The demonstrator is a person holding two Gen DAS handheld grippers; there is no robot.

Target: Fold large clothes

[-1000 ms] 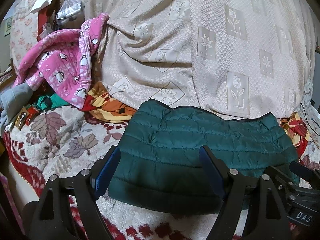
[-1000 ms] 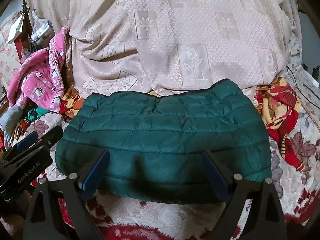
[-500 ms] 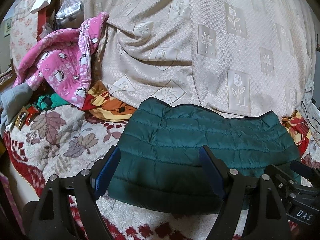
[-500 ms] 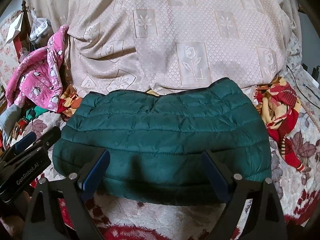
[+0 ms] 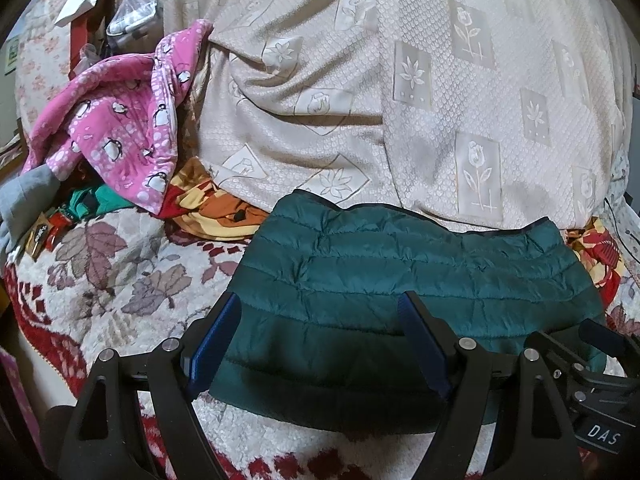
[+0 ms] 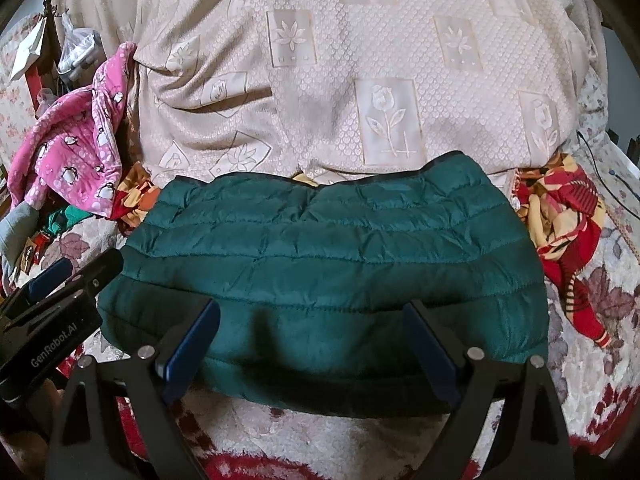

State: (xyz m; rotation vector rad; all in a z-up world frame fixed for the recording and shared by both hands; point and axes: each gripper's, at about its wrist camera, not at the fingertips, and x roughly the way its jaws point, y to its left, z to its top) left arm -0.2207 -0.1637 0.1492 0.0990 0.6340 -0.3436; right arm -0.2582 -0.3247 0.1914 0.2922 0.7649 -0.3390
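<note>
Now the green quilted jacket (image 6: 320,276) lies folded into a flat rectangle just ahead of both spread jaws, its near edge between the fingers of the left gripper (image 5: 320,344) and right gripper (image 6: 316,344), neither holding anything. Folding looks nearly finished; next probably comes one more fold, gripping that near edge.

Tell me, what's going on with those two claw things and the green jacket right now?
Left gripper open, empty. Right gripper open, empty. Green jacket folded flat on blanket, ungripped. Pink clothes off left, not blocking.
</note>
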